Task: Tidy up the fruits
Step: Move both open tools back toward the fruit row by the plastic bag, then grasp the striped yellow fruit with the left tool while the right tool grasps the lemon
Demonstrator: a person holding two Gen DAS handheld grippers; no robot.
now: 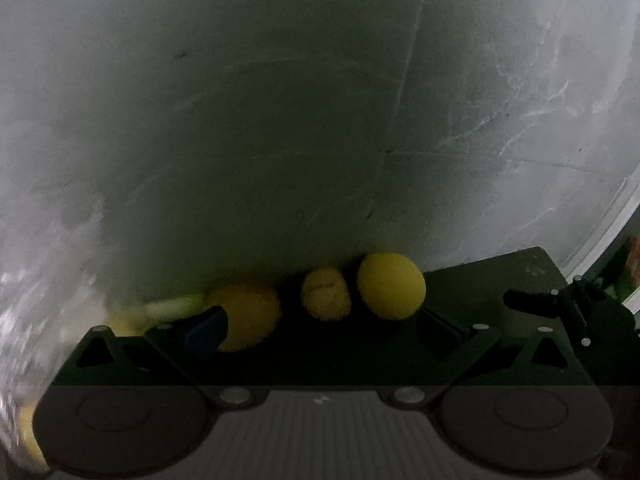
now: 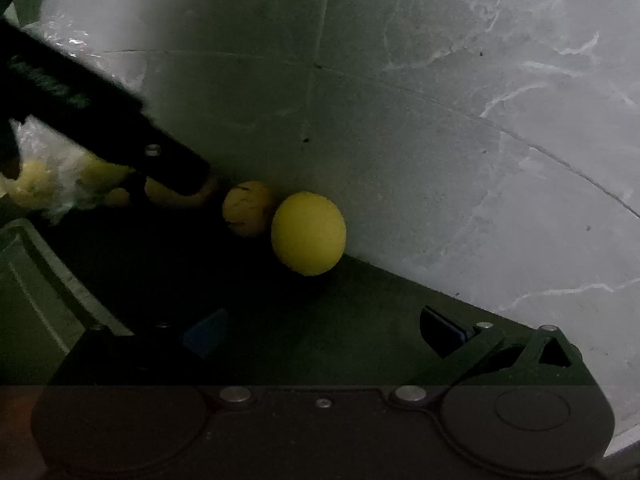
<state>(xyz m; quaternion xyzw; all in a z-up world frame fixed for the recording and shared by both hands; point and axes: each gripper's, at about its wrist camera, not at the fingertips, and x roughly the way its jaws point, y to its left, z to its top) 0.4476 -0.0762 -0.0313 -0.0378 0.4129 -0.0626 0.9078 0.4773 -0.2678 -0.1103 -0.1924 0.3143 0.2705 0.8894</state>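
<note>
On the dark surface against the grey marbled wall [image 2: 440, 100]: three yellow fruits in a row. Rightmost is a smooth bright-yellow round fruit [image 2: 308, 233], touching or just beside a smaller dull-yellow round fruit with a dark crease [image 2: 247, 208] on its left. Further left, a larger blurred yellow-orange fruit [image 1: 246, 316], near the wall.

Left gripper [image 1: 320, 328]: jaws spread wide, nothing between the pads. Its left blue-padded finger [image 1: 206, 330] overlaps the yellow-orange fruit in the left wrist view; can't tell if it touches. Right finger sits just beside the bright-yellow fruit's lower right edge.

Right gripper [image 2: 324, 330]: also released, jaws wide apart, empty, near side of the fruits and clear of them. In its view the left gripper's dark finger comes in from the upper left, tip over the yellow-orange fruit.

Far left: crinkled clear plastic bag [image 2: 44, 184] with more yellow fruit inside, blurry. Pale tray edge [image 2: 36, 280] at left near side.
</note>
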